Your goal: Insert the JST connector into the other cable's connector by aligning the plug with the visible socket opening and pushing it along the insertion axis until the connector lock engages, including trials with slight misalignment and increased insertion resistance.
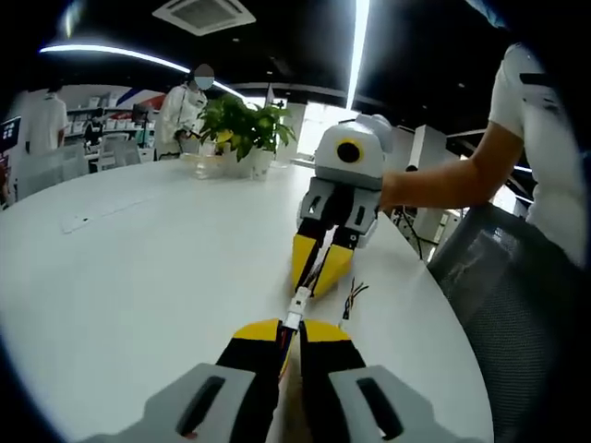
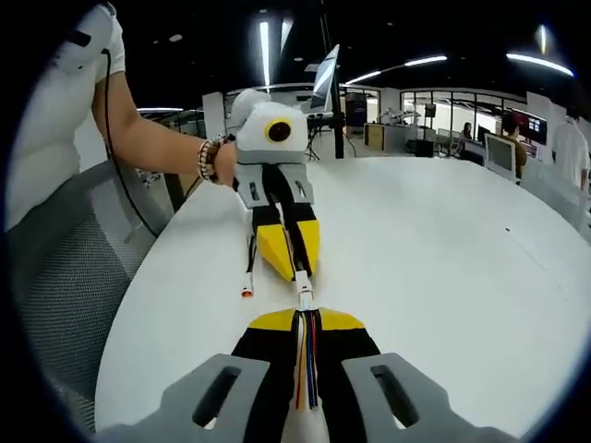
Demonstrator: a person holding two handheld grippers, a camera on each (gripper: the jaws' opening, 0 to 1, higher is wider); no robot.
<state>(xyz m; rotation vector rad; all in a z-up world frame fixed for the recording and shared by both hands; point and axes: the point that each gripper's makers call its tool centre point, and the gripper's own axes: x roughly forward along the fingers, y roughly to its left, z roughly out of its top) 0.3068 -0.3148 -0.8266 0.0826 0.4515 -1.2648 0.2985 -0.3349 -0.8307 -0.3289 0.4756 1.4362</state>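
Both grippers are clamped on their cables, nose to nose over the table [image 1: 138, 277]; the white connector [image 2: 304, 297] lies between left gripper [image 1: 288, 334] and right gripper [image 2: 305, 323], its long axis along both jaw lines; whether fully seated, I cannot tell.

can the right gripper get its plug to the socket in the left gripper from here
Probably yes. The right gripper and left gripper face each other tip to tip above the white table, with the white connector bridging them and nothing else between.
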